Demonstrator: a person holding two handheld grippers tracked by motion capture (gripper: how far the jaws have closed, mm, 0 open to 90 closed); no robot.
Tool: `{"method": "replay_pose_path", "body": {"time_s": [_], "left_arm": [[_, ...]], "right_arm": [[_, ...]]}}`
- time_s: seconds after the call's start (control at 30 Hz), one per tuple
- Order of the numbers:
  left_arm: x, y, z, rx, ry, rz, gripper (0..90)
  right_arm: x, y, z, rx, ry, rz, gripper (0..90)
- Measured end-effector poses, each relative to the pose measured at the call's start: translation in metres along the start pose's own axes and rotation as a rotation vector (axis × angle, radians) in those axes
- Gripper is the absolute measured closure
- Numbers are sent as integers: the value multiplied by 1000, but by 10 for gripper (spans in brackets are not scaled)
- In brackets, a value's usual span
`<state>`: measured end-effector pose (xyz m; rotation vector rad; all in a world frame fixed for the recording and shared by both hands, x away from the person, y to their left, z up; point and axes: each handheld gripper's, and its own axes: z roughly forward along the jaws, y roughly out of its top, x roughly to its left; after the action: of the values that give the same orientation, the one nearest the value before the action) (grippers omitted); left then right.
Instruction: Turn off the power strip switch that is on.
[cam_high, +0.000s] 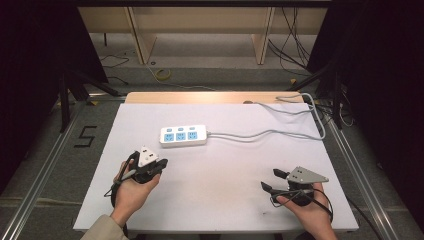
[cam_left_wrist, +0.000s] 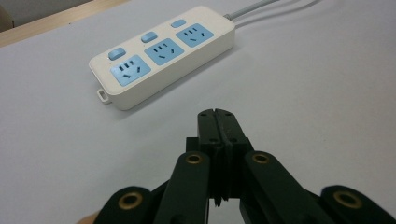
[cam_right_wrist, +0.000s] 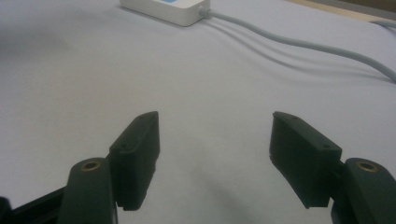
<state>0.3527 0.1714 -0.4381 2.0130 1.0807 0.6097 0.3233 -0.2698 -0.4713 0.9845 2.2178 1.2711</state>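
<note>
Left gripper view; power strip (cam_left_wrist: 163, 53) ahead, apart from closed jaws

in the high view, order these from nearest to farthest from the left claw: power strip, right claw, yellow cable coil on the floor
1. power strip, just ahead of the left claw
2. right claw, across the table's near edge
3. yellow cable coil, on the floor beyond the table

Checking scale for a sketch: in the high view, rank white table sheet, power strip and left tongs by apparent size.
1. White table sheet
2. Power strip
3. Left tongs, about as big as the strip with their body, so that order is unsure.
</note>
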Motion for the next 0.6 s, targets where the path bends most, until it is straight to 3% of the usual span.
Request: {"method": "replay_pose_path", "body": {"time_s": [0.6], "left_arm": [[-5, 13, 13, 3, -6, 18, 896]], "right_arm": [[0, 0, 0, 3, 1, 2, 343]]}}
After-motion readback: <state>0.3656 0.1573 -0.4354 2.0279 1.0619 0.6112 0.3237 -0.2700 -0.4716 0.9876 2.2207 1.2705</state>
